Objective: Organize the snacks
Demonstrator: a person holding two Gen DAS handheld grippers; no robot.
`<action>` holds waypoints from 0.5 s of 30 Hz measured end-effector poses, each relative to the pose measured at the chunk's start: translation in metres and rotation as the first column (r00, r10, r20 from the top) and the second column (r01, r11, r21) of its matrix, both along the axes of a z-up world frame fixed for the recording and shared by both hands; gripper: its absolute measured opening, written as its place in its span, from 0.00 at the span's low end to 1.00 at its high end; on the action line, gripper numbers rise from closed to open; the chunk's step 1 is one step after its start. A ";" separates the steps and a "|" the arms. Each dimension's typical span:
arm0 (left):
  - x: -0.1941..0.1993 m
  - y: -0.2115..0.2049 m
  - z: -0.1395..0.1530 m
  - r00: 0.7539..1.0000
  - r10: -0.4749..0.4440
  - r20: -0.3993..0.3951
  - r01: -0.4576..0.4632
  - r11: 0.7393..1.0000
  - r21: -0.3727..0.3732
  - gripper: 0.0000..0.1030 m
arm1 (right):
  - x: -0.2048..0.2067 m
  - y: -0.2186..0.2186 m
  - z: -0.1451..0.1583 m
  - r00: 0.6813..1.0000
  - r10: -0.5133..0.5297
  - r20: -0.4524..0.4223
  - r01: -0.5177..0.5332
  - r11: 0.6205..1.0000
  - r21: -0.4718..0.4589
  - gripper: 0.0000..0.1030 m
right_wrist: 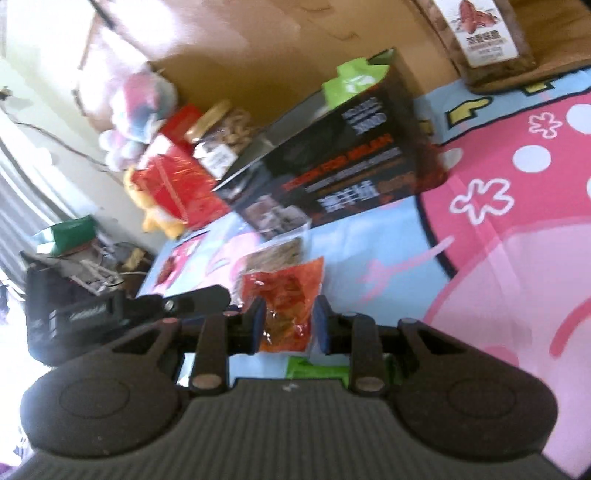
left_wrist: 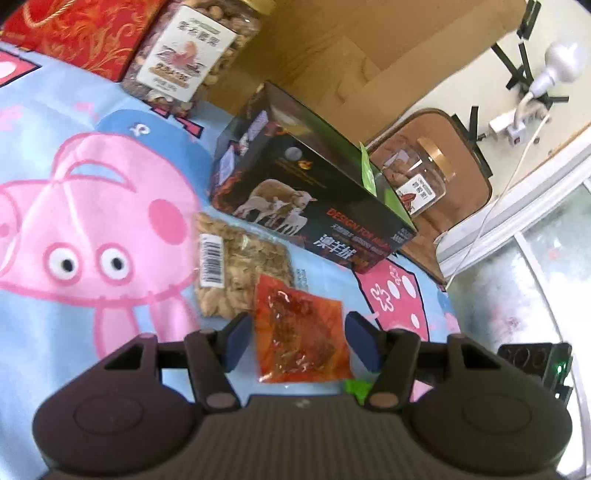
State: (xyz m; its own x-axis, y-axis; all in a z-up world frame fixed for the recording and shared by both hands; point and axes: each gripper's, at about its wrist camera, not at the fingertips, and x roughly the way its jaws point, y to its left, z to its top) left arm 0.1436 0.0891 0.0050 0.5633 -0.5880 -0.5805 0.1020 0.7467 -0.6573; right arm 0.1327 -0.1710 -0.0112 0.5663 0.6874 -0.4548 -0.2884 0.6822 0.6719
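Note:
A red-orange snack packet (left_wrist: 301,339) lies on the cartoon blanket (left_wrist: 92,221), its top corner over a clear bag of seeds (left_wrist: 236,266). My left gripper (left_wrist: 300,341) hovers over the packet, open, with the packet framed between its blue pads and thin gaps on both sides. In the right wrist view the same packet (right_wrist: 286,295) shows between the pads of my right gripper (right_wrist: 289,325), which is narrowly open above it; the picture is blurred. A finger of the left gripper (right_wrist: 207,295) reaches in from the left, up to the packet's edge.
A black box with sheep on it (left_wrist: 306,199) lies just beyond the packets. Behind it are a nut jar (left_wrist: 192,55), a red gift box (left_wrist: 81,33), a cardboard box (left_wrist: 351,55) and another jar (left_wrist: 417,177). A green packet (right_wrist: 317,369) lies under the grippers. The blanket's edge runs at the right.

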 end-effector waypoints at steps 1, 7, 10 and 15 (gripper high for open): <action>-0.001 0.002 0.000 1.000 0.003 0.003 -0.003 1.000 0.005 0.56 | -0.003 0.000 0.001 1.000 -0.001 0.015 0.001 1.000 -0.011 0.32; -0.002 -0.003 -0.005 1.000 -0.027 -0.008 0.027 1.000 -0.010 0.56 | -0.005 0.012 0.003 0.999 -0.011 0.049 0.018 0.991 -0.132 0.32; -0.002 -0.006 -0.007 0.999 -0.047 -0.009 0.047 0.999 -0.016 0.56 | -0.003 0.005 0.000 0.999 -0.018 0.045 0.023 0.993 -0.118 0.32; -0.006 -0.013 0.000 0.998 -0.047 0.032 0.045 0.998 0.037 0.45 | -0.002 0.012 -0.001 0.999 0.019 0.032 -0.015 0.994 -0.107 0.15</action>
State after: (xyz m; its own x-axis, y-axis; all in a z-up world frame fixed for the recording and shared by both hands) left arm 0.1374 0.0759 0.0050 0.5552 -0.5923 -0.5839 0.1578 0.7643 -0.6253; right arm 0.1307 -0.1585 -0.0127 0.5712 0.6455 -0.5071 -0.3214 0.7443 0.5854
